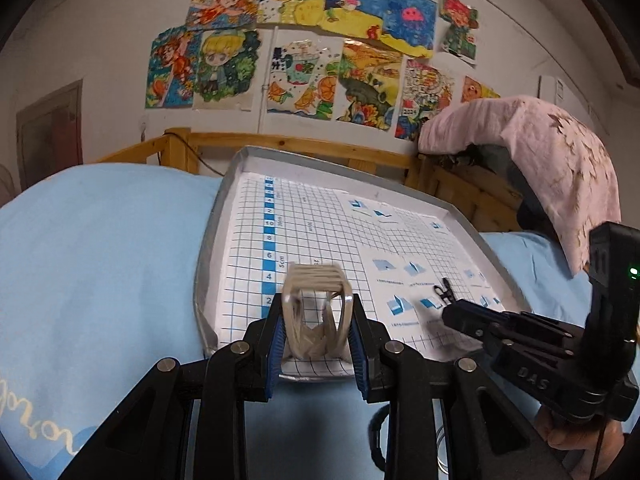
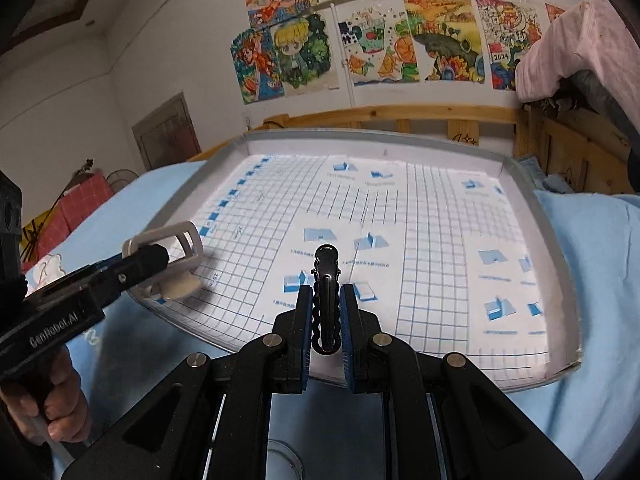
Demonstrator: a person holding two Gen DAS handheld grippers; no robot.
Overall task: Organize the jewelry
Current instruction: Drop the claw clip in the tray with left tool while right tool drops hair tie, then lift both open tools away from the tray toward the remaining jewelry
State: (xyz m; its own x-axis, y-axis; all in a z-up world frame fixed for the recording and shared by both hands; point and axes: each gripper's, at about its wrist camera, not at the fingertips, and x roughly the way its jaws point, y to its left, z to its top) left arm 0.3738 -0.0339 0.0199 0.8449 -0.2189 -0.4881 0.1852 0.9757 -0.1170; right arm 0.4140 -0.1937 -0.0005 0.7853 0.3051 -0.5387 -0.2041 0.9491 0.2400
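Note:
My left gripper (image 1: 316, 320) is shut on a translucent white plastic holder (image 1: 316, 300), a boxy open frame on a round base, held just above the near left part of the tray. In the right wrist view the same holder (image 2: 176, 256) sticks out of the left gripper (image 2: 154, 258) over the tray's left edge. My right gripper (image 2: 326, 312) is shut on a black twisted bracelet (image 2: 326, 280), whose clasp points forward over the tray's near middle. The left wrist view also catches the right gripper (image 1: 450, 312) with that clasp (image 1: 442, 292).
A shallow grey tray (image 2: 560, 264) lined with blue-gridded paper lies on a light blue bed cover (image 1: 100, 260). Behind stand a wooden bed rail (image 2: 380, 114), a pink cloth (image 1: 552, 152) draped at the right and wall drawings. A hand (image 2: 56, 412) grips the left handle.

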